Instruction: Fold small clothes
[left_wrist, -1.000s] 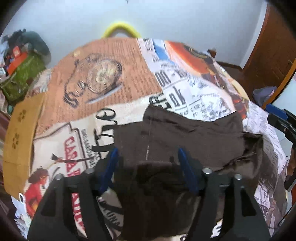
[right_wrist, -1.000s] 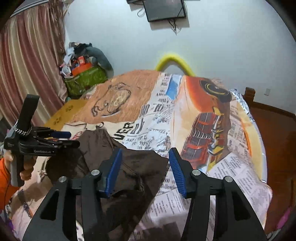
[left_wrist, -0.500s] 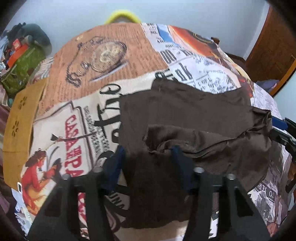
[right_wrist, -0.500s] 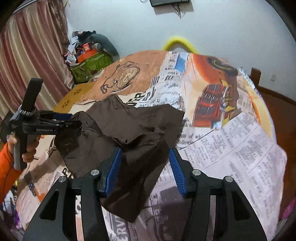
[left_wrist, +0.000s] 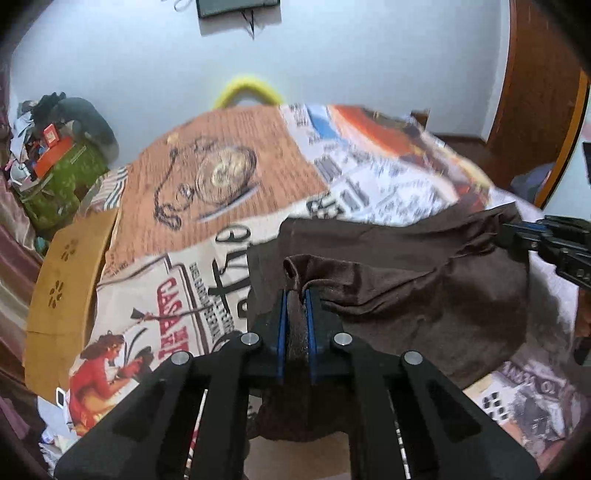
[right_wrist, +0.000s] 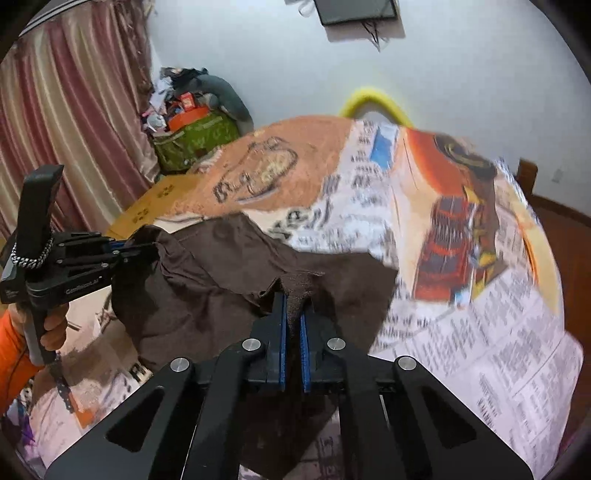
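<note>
Both tongs were closed on the brown cloth (left_wrist: 417, 280): the left tongs (left_wrist: 295, 299) pinched one edge, the right tongs (right_wrist: 293, 306) another, and it hung between them over the printed counter (right_wrist: 480, 332).

This is a home bedroom. A bed (right_wrist: 480, 332) with a printed newspaper-pattern cover fills the centre. Pink curtains (right_wrist: 66, 122) hang upper left, beside a heap of clutter (right_wrist: 192, 110).

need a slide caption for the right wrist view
Right gripper shut on a brown cloth garment, left gripper pinching its far corner above the newspaper-print tablecloth.
</note>
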